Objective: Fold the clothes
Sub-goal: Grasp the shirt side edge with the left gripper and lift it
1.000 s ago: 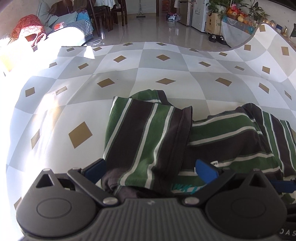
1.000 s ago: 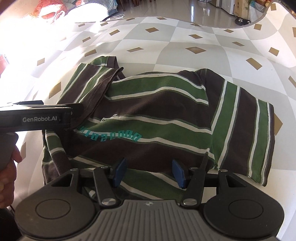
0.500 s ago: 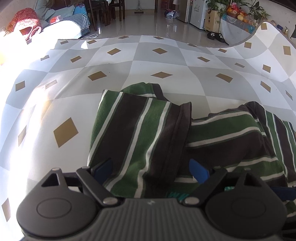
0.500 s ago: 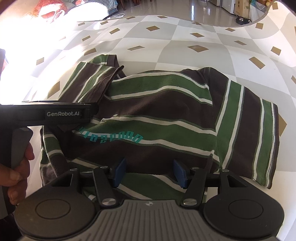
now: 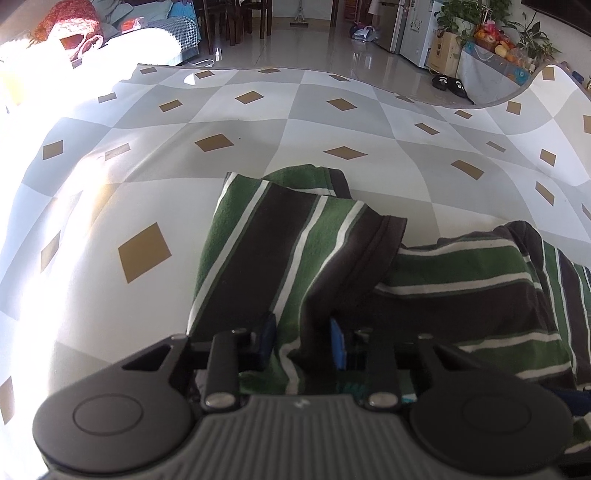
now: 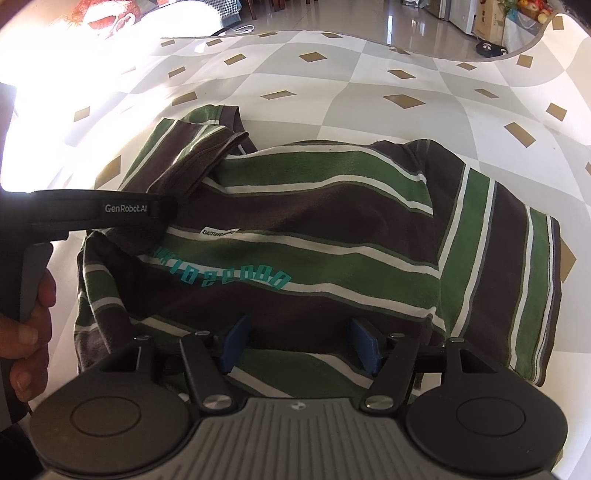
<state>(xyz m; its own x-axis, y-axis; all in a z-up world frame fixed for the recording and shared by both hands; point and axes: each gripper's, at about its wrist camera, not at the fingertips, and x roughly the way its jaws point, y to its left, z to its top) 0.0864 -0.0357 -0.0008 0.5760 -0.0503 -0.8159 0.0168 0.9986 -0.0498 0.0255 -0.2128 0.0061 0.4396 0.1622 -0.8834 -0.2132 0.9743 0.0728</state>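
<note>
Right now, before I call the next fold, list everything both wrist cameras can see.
Shirt: one, green, brown and white stripes, teal lettering, partly folded on the mat.
Mat: one, grey and white checks with tan diamonds, under the shirt.
Slippers: one pair, black, on the floor beyond the mat.
Fridge: one, white, far room.
Left gripper: black, blue pads, shut on a shirt fold.
Right gripper: black, blue pads, open over the near hem.
Hand: one, gripping the left gripper's handle.
</note>
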